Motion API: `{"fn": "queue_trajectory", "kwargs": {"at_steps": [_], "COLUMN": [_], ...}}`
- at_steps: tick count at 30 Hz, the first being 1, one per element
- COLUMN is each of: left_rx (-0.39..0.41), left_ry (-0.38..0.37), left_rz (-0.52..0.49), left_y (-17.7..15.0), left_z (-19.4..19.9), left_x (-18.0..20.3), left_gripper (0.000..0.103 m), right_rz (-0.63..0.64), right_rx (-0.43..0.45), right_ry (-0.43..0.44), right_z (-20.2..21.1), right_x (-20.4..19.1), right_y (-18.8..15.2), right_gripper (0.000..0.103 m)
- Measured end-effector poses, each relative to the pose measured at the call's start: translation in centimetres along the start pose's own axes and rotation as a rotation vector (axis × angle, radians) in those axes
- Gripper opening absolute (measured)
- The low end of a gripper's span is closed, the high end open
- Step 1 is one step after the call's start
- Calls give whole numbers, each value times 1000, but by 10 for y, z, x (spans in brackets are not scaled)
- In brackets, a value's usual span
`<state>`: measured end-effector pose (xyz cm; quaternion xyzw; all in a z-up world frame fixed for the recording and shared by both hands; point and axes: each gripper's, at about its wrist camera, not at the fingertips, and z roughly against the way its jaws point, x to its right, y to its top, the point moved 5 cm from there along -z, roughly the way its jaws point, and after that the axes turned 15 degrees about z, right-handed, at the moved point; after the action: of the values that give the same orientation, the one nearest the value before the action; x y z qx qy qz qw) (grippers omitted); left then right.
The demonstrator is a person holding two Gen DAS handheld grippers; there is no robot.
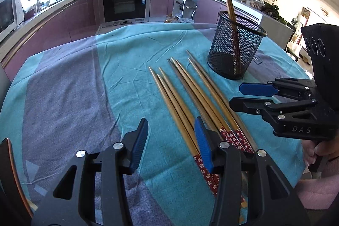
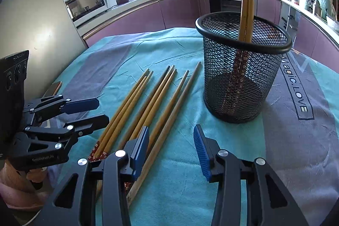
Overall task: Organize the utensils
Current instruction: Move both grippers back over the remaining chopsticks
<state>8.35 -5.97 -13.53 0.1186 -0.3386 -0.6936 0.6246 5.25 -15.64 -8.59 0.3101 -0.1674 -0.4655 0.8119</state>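
Observation:
Several wooden chopsticks (image 1: 190, 96) with red flowered ends lie side by side on the teal and grey cloth; they also show in the right wrist view (image 2: 148, 105). A black mesh cup (image 1: 236, 46) stands upright behind them with a pair of chopsticks (image 2: 245, 3) leaning inside; the cup shows in the right wrist view (image 2: 239, 65). My left gripper (image 1: 171, 137) is open and empty, just left of the lying chopsticks. My right gripper (image 2: 171, 145) is open and empty, just right of them, in front of the cup.
The table is covered by a teal and grey cloth (image 1: 84, 88). A phone (image 2: 53, 88) lies at the cloth's left edge. Kitchen counters, an oven (image 1: 125, 3) and a microwave (image 2: 89, 0) stand behind the table.

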Motion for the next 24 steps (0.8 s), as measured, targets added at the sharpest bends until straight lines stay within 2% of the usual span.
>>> {"fn": "queue_trajectory", "kwargs": {"at_steps": [17, 24], "left_rx": [-44, -49], "left_ry": [4, 11], "left_rz": [17, 8], "left_y": [-1, -2], "left_z": [-12, -13], "left_x": [-5, -6], "left_gripper": [41, 37], "right_rz": [4, 23], "right_rx": [-30, -46], "right_ry": [-21, -43], "right_z": [-8, -5], "right_x": [0, 3], "right_y": [0, -4], "right_gripper": [41, 40]}}
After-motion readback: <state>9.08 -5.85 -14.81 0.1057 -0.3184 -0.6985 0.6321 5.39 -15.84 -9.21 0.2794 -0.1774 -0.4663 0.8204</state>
